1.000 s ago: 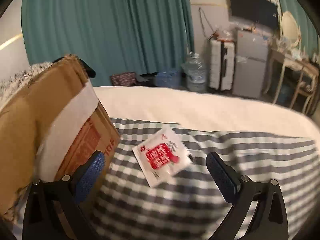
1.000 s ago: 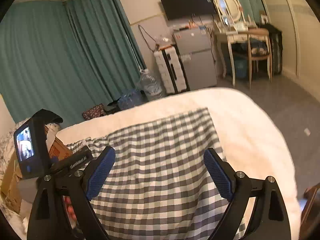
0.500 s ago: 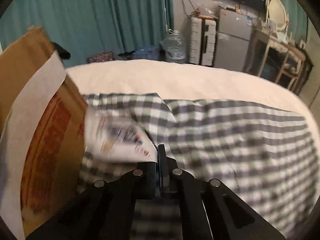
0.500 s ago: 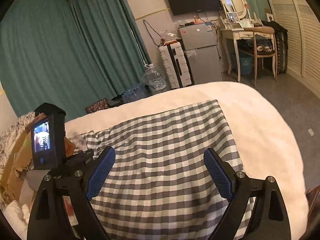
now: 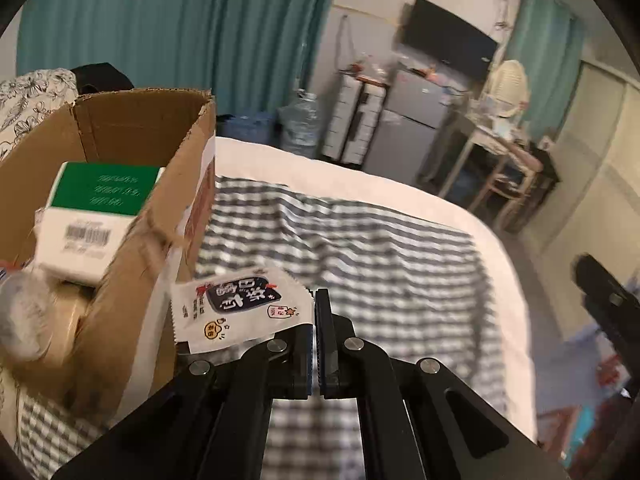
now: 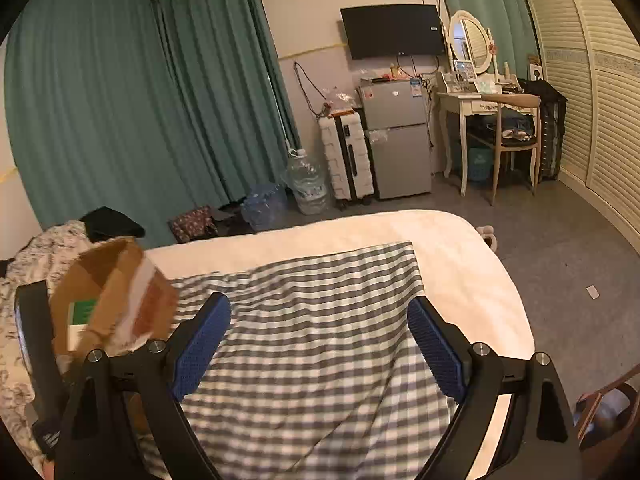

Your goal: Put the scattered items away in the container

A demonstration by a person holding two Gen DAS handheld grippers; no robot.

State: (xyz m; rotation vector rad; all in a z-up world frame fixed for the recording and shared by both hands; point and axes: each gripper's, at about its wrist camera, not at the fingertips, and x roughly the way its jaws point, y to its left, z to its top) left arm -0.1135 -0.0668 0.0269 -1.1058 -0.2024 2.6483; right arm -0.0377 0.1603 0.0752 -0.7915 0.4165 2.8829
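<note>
A wide bed with a white cover point(image 6: 460, 264) fills the lower half of both views, and a grey-and-white checked cloth point(image 6: 320, 320) lies spread over its middle. At the left of the left wrist view stands an open brown cardboard box point(image 5: 132, 240), its near wall running down toward the lower left; the same box shows blurred at the lower left of the right wrist view. Inside it, in the left wrist view, lies a white carton with a green top and a barcode point(image 5: 92, 212), and a blurred grey round thing point(image 5: 20, 312) sits below that at the frame's left edge. The left gripper point(image 5: 314, 340), bottom centre of its view, has its jaws pressed together on the edge of a small white sachet with a dark printed label point(image 5: 240, 308); the sachet sticks out to the left, held above the cloth just beside the box's outer wall. The right gripper point(image 6: 320, 344), bottom centre of its own view, stands wide apart with blue pads point(image 6: 200, 344) and nothing between them.
</note>
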